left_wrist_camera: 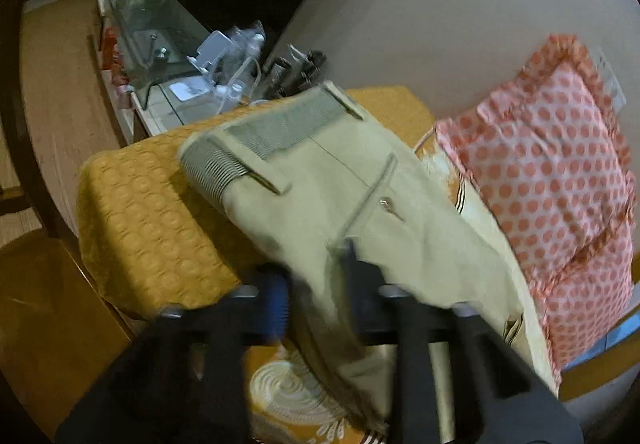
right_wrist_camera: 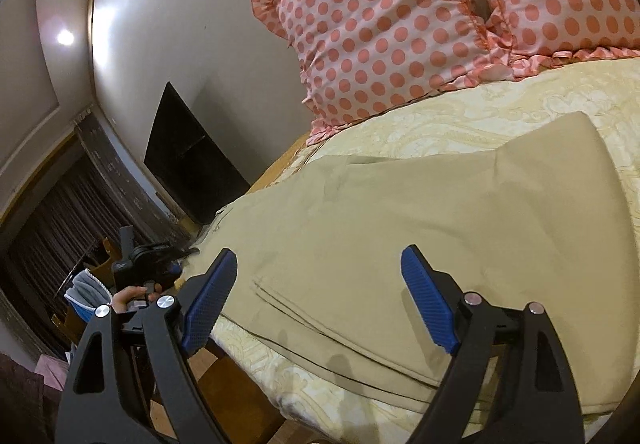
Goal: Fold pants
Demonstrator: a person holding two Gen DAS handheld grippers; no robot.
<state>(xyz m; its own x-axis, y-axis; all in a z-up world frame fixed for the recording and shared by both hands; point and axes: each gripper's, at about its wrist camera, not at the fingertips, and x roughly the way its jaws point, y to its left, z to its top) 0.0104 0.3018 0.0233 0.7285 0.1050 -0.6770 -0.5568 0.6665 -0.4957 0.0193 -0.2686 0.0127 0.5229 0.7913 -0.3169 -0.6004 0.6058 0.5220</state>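
Beige pants (left_wrist_camera: pixel 340 180) lie on the bed, waistband with grey elastic toward the far edge. In the left wrist view my left gripper (left_wrist_camera: pixel 316 276) is shut on the pants cloth, which bunches between the blue pads and drapes over the fingers; the view is blurred. In the right wrist view the pants (right_wrist_camera: pixel 440 224) lie spread flat, legs stacked with layered edges near the bed's side. My right gripper (right_wrist_camera: pixel 316 284) is open and empty, hovering just above the pants' near edge.
Pink polka-dot pillows (right_wrist_camera: pixel 400 24) (left_wrist_camera: pixel 560 172) rest at the head of the bed on a cream bedspread (right_wrist_camera: pixel 500 104). A mustard quilted cover (left_wrist_camera: pixel 148 228) lies beside the pants. A cluttered glass side table (left_wrist_camera: pixel 160 32) stands beyond. A dark panel (right_wrist_camera: pixel 192 160) leans on the wall.
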